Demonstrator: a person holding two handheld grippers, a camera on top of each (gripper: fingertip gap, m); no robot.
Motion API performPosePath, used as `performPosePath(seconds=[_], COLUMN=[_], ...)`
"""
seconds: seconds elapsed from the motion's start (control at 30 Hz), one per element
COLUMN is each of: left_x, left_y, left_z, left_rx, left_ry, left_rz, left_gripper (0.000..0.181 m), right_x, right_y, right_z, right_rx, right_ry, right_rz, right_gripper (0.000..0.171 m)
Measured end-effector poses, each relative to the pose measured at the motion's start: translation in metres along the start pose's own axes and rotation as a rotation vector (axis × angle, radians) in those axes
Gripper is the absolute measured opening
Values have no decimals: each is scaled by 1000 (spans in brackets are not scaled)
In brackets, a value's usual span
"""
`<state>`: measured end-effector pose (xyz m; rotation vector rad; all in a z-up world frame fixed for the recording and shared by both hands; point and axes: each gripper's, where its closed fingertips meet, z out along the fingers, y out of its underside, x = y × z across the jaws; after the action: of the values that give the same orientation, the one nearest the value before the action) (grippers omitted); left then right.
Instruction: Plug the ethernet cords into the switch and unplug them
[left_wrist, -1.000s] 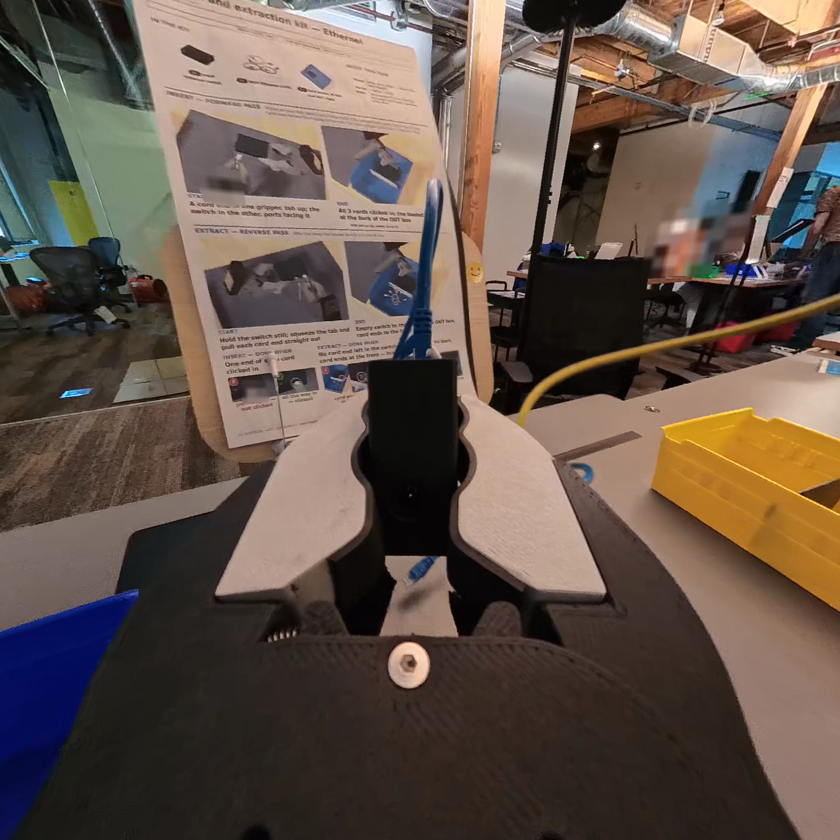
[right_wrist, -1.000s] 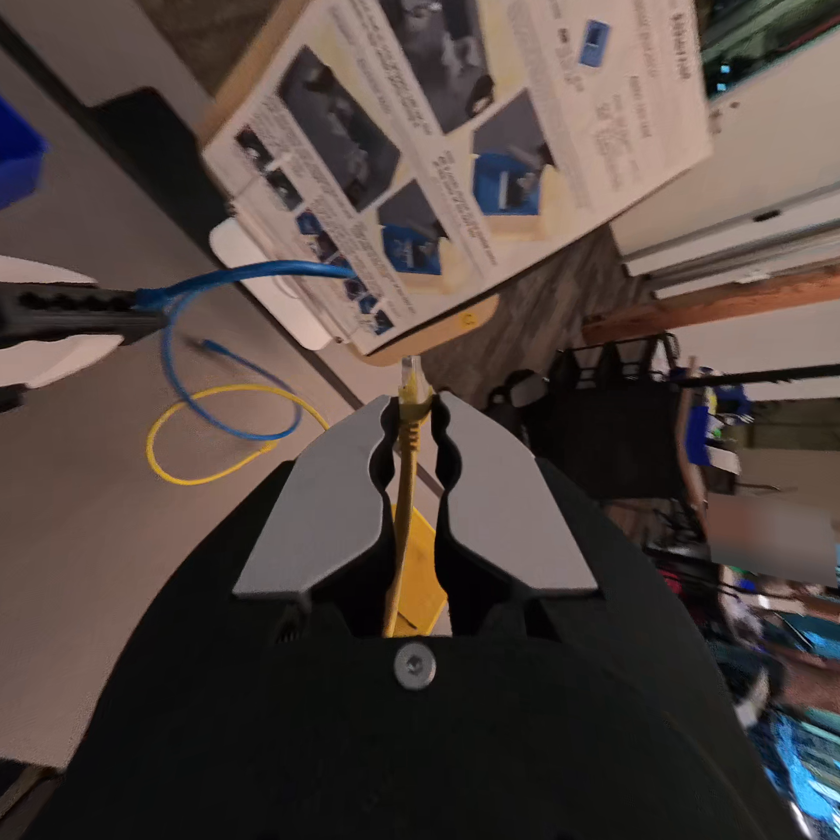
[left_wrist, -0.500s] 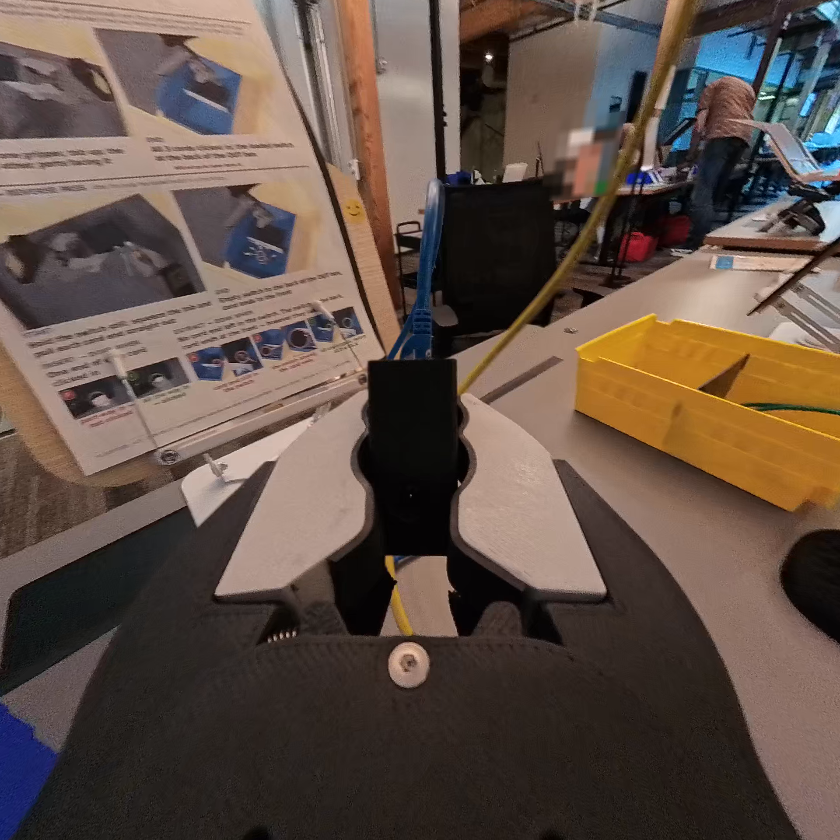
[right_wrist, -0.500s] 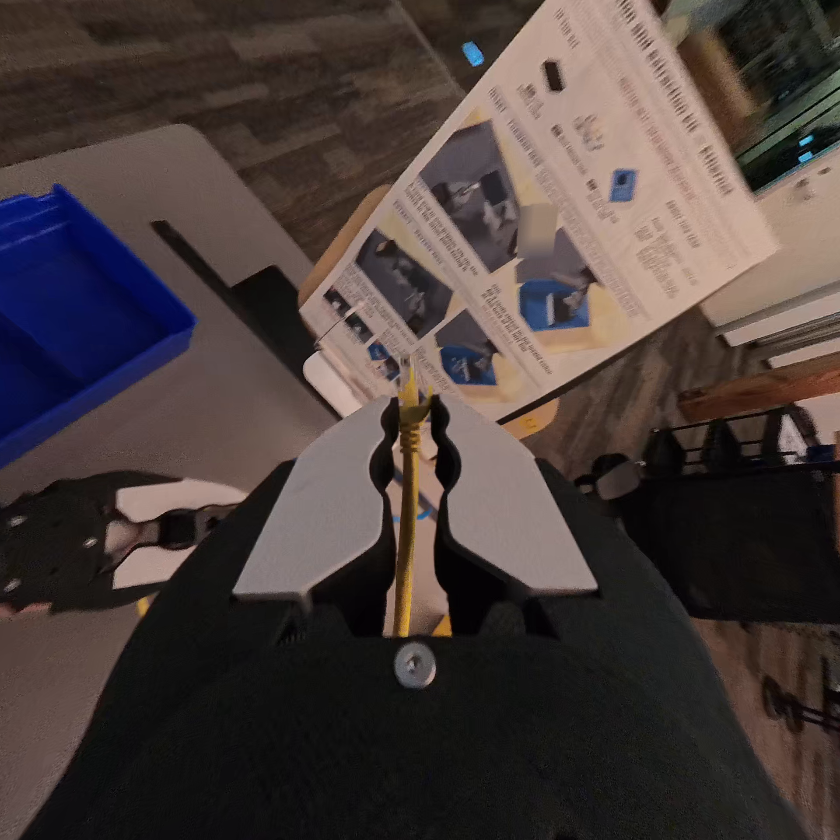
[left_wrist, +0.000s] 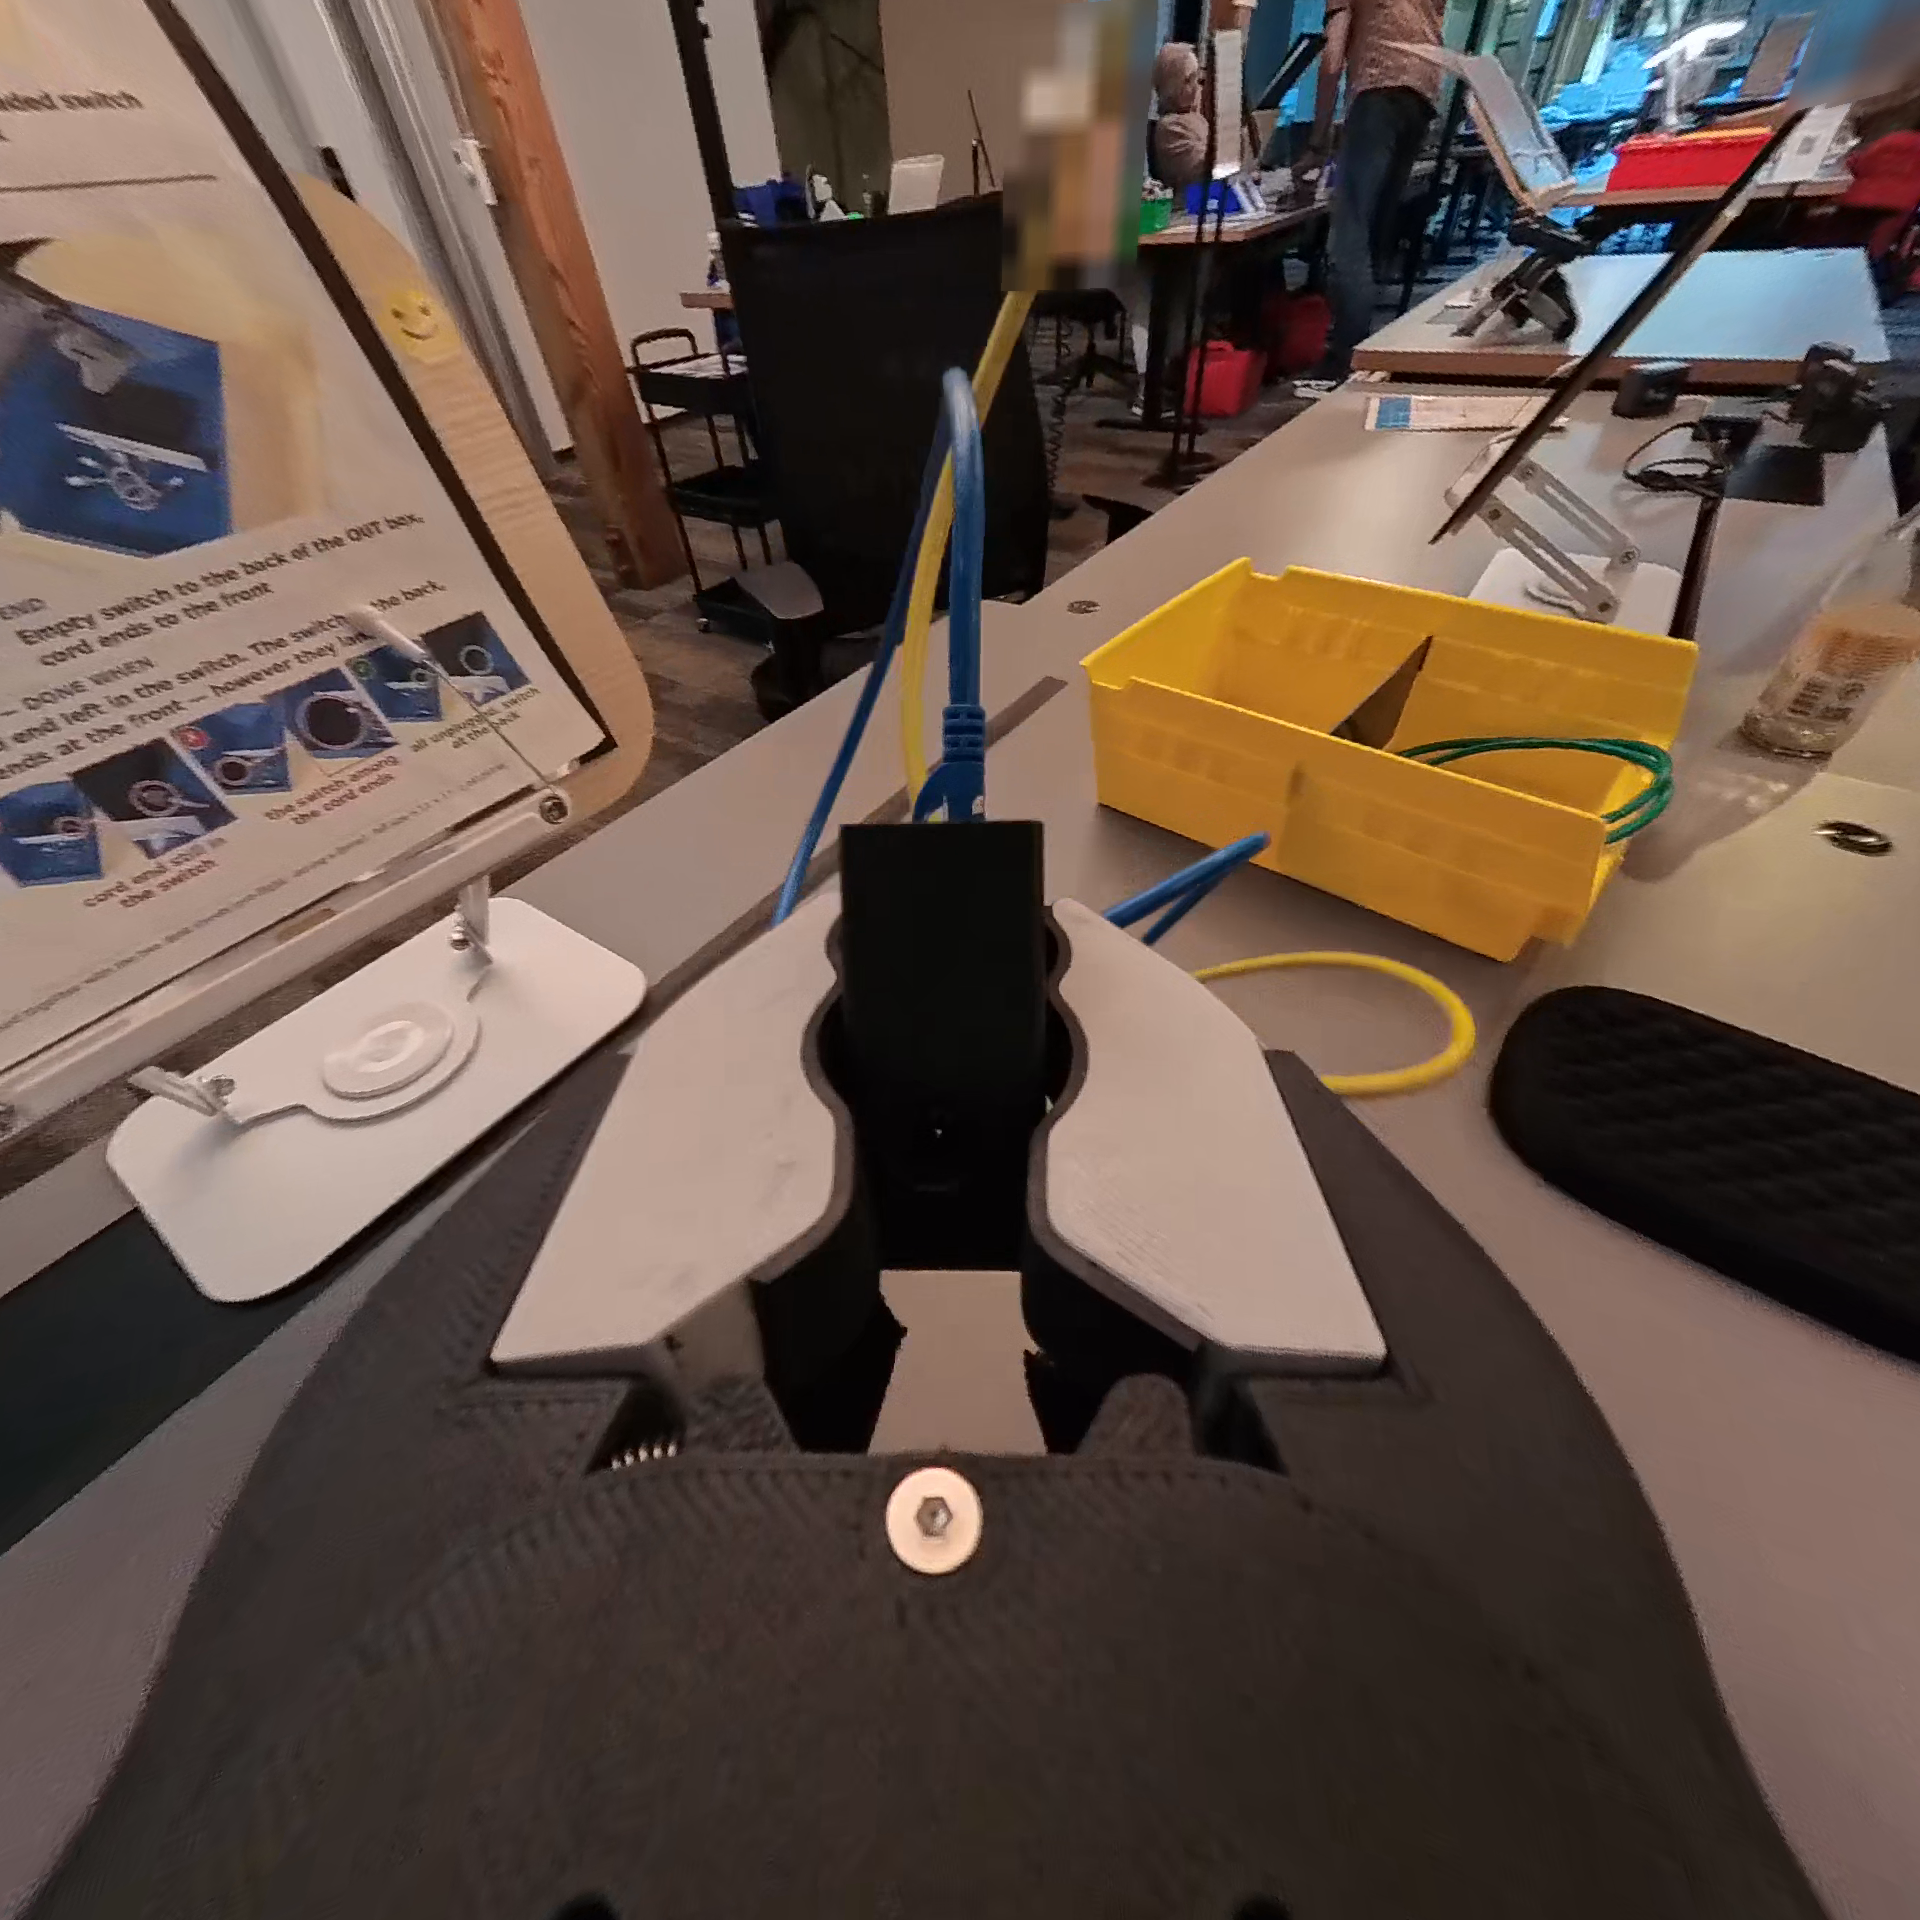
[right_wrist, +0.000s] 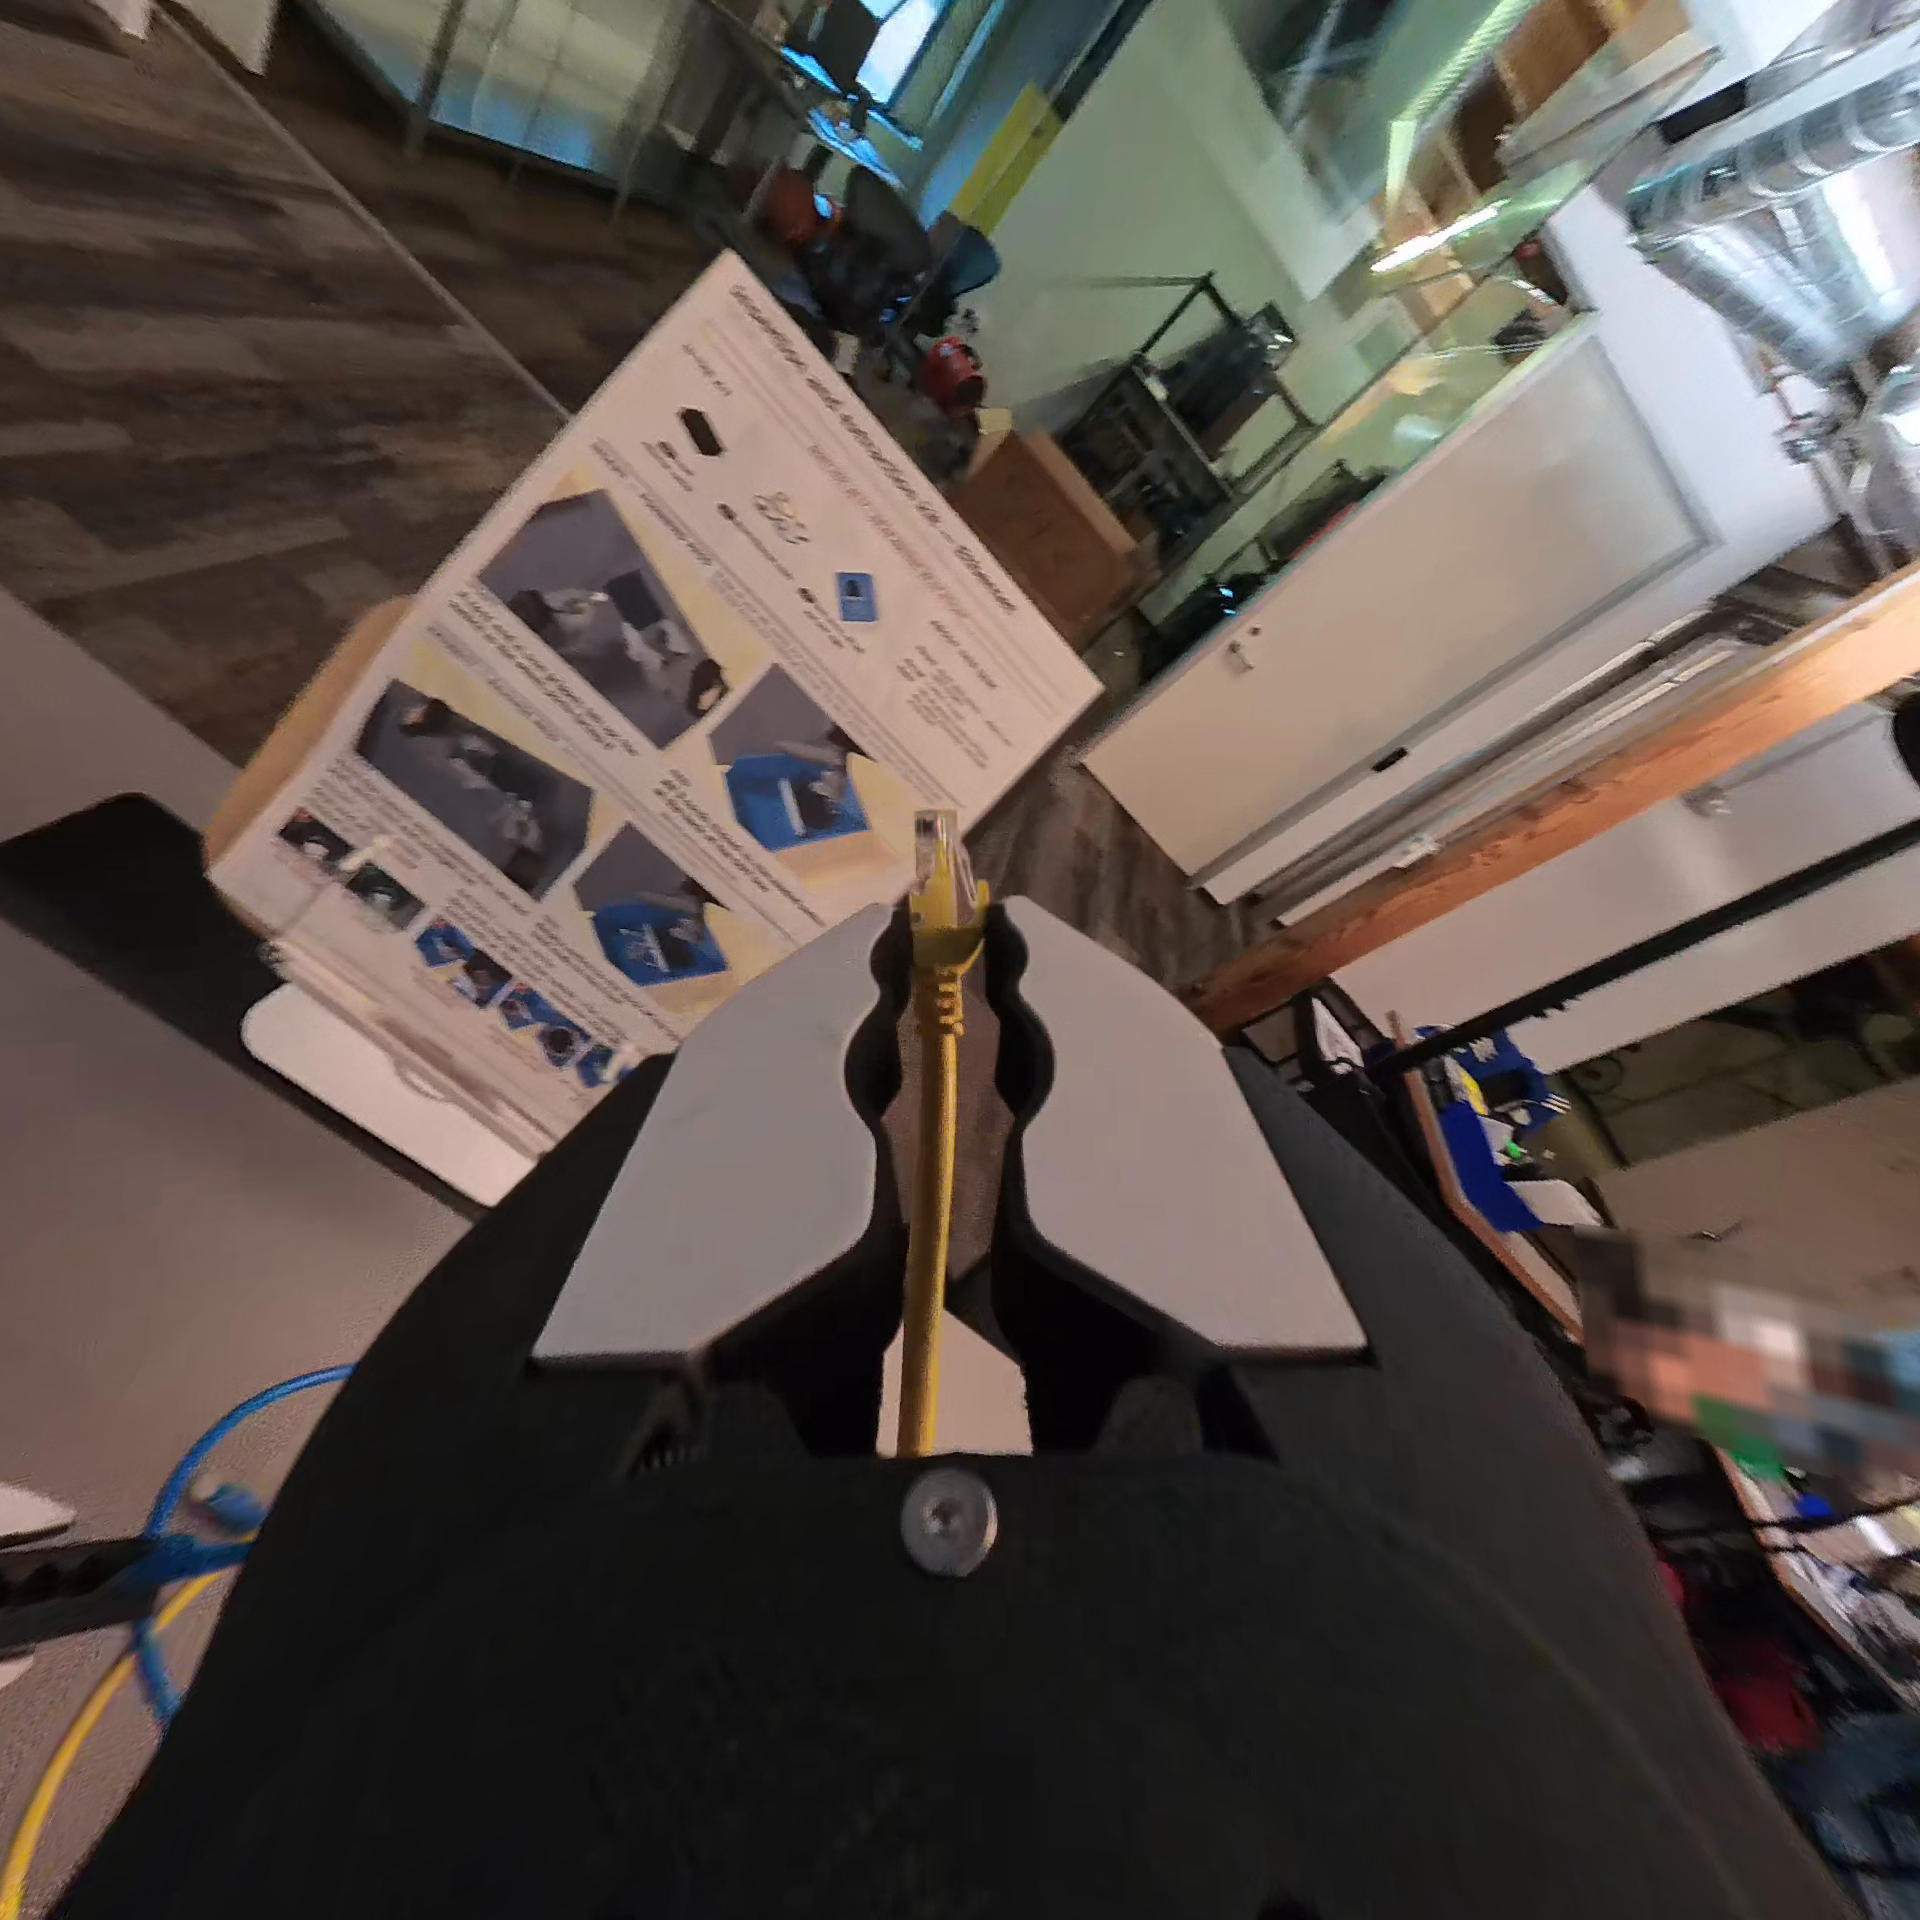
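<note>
My left gripper is clamped on the switch, a matte black box standing upright between my grey scalloped fingers, well clear of the grey table; a blue cord is plugged into its top, its ribbed boot arching up and then falling back to the table; my right gripper is closed nearly tight on the yellow cord, pinching the ridged boot just behind the clear plug, which pokes out past my fingertips into open air, not in any port; the cord runs straight back down the slot between the fingers; in the left wrist view the yellow cord rises behind the switch and a loop of it lies flat on the table; to the right sits a yellow bin, ribbed plastic with a divider, a thin green cord coiled in one compartment; nearer, a black pad with a honeycomb weave; to the left a sheet leans on a rounded wooden board over a smooth white base plate.
</note>
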<state>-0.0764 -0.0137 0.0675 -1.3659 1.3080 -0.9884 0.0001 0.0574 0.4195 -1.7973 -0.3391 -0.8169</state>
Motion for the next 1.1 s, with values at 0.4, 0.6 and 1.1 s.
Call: performPosePath(seconds=[0.4,0.6,1.1], left_x=[-11,-36,-38], left_y=[-1,7,39], left_z=[1,-3,-2], left_rx=[73,16,-211], left_ry=[-30,-161,-40], left_rz=[-140,-36,163], left_gripper=[29,29,29], right_x=[61,20,-221], right_y=[40,88,314], right_z=[-8,9,53], right_rx=[-74,-209,-333], right_ry=[85,-87,-648], right_rz=[228,181,227], right_gripper=[15,15,15])
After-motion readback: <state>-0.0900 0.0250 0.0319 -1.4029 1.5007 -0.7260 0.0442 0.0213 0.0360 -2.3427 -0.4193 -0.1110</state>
